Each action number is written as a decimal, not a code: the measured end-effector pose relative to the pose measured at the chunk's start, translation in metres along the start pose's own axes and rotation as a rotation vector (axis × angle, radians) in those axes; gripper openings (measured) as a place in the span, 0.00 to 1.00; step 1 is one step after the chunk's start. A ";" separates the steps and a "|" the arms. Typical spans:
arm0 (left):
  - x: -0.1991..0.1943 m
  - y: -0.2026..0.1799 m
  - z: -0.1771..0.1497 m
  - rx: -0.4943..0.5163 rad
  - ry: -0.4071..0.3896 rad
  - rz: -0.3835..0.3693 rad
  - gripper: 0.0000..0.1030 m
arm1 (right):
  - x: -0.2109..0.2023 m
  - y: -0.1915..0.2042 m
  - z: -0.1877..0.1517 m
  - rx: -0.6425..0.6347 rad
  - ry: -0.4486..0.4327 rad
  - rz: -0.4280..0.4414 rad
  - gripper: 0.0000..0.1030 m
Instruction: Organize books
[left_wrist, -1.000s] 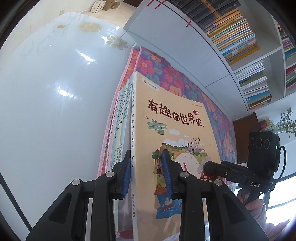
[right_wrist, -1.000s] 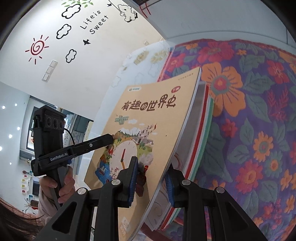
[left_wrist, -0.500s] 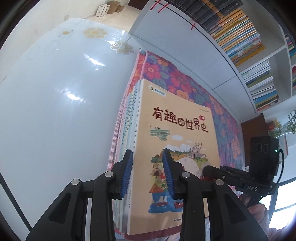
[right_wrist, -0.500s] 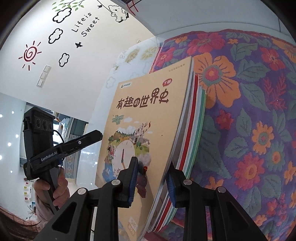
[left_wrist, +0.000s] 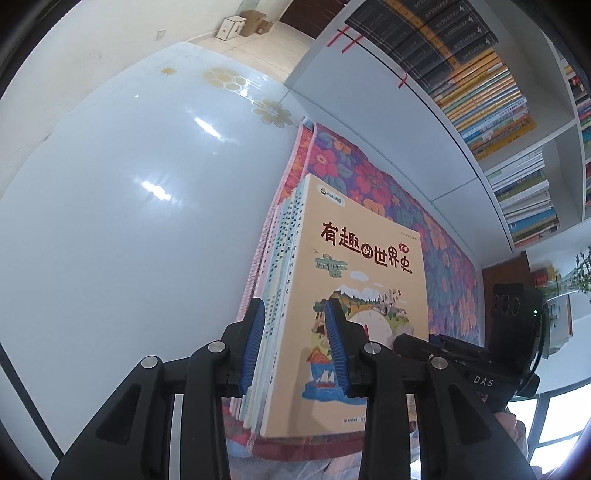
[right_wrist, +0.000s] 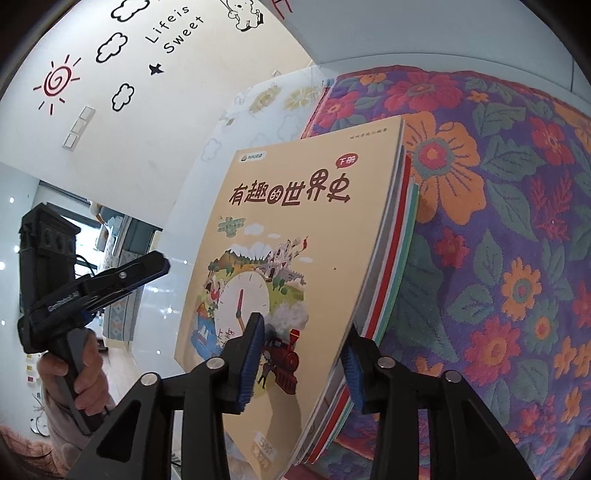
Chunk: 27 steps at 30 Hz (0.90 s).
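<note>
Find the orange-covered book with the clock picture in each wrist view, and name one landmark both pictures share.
Left wrist view: the orange book tops the stack at centre-right; the left tongs straddle its spine edge, opening.
Right wrist view: the same book fills the centre; the right tongs straddle its lower corner, opening.
Shared landmark: the floral cloth under the stack.
</note>
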<state>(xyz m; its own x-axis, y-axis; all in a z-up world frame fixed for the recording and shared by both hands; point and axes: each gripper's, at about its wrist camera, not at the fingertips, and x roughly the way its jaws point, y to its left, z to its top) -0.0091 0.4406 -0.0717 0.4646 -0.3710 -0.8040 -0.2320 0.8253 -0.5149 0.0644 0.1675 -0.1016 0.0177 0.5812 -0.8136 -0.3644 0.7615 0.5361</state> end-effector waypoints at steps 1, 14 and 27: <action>-0.002 -0.001 -0.001 -0.001 -0.005 0.007 0.33 | 0.001 0.001 0.001 0.008 0.003 0.011 0.48; -0.044 -0.035 -0.020 0.001 -0.048 0.140 0.85 | -0.018 0.041 -0.002 0.021 0.028 -0.297 0.80; -0.047 -0.176 -0.069 0.283 0.009 0.237 0.90 | -0.155 0.046 -0.053 -0.070 -0.114 -0.408 0.91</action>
<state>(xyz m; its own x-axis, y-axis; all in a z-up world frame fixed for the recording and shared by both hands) -0.0487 0.2836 0.0361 0.4183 -0.1585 -0.8944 -0.0862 0.9733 -0.2128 -0.0046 0.0968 0.0375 0.2747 0.2673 -0.9236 -0.3683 0.9166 0.1557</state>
